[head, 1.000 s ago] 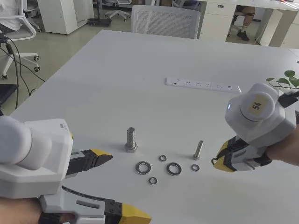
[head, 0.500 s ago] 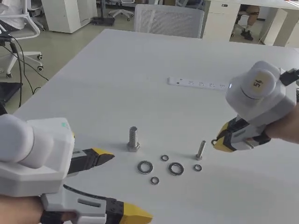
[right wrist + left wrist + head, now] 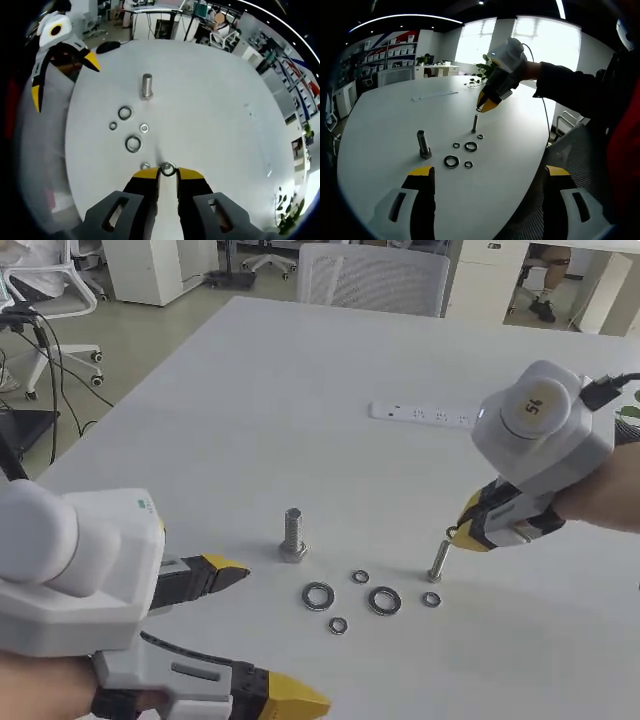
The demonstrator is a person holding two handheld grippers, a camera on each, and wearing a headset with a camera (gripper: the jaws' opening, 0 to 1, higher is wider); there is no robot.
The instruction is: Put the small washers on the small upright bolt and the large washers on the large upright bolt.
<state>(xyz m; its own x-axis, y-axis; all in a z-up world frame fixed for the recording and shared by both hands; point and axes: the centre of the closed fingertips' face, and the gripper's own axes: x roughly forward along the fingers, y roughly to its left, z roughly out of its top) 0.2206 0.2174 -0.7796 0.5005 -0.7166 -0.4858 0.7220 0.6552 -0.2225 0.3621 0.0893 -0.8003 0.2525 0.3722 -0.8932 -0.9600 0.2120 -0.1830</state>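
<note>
- The white table [image 3: 250, 390] has all the parts on it. I think the job has only just begun.
- The left gripper [image 3: 265, 635] waits low and close to the person. Its jaws are wide apart and nothing is in them.
- The right gripper [image 3: 460, 533] is pinched tight on one small washer [image 3: 168, 169]. It hovers just over the top of the small bolt, so I think this ring goes on next.
- The power strip [image 3: 420, 417] lies far back on the table. I cannot read any words on it.
- The large bolt [image 3: 293, 536] stands up straight. I can see no ring on it.
- The two large washers [image 3: 318, 595] lie flat on the table between the two bolts. Both have yet to go on the large bolt.
- The small bolt [image 3: 438, 560] stands up too, and it looks bare.
- Three loose small washers [image 3: 360, 577] lie on the table. One is just beside the small bolt and two are near the large washers. They are left to do as well.
- A round sticker [image 3: 530, 408] on top of the right gripper has a number. It looks like 56, but I am not sure.
</note>
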